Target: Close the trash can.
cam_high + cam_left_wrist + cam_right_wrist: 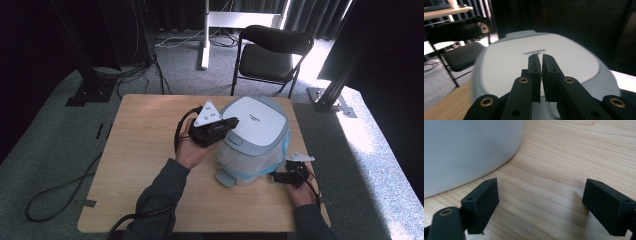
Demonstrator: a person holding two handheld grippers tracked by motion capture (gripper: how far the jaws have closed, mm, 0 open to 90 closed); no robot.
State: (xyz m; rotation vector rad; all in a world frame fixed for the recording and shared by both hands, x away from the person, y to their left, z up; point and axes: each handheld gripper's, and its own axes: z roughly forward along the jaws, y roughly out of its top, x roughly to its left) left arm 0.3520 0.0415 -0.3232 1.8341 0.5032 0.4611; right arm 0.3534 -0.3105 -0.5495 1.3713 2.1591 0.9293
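One bin (pixel 256 131), two hand-held grippers (pixel 227 125)

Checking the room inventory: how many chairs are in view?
1. A black folding chair stands on the grey carpet beyond the far edge of the wooden table; it also appears in the left gripper view. Dark corners might hide others.

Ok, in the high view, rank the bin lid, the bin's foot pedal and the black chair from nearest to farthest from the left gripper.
From the left gripper:
1. Bin lid: right at the shut jaws, just to their right.
2. Foot pedal: at the bin's base, toward the person.
3. Black chair: on the floor beyond the table's far edge.
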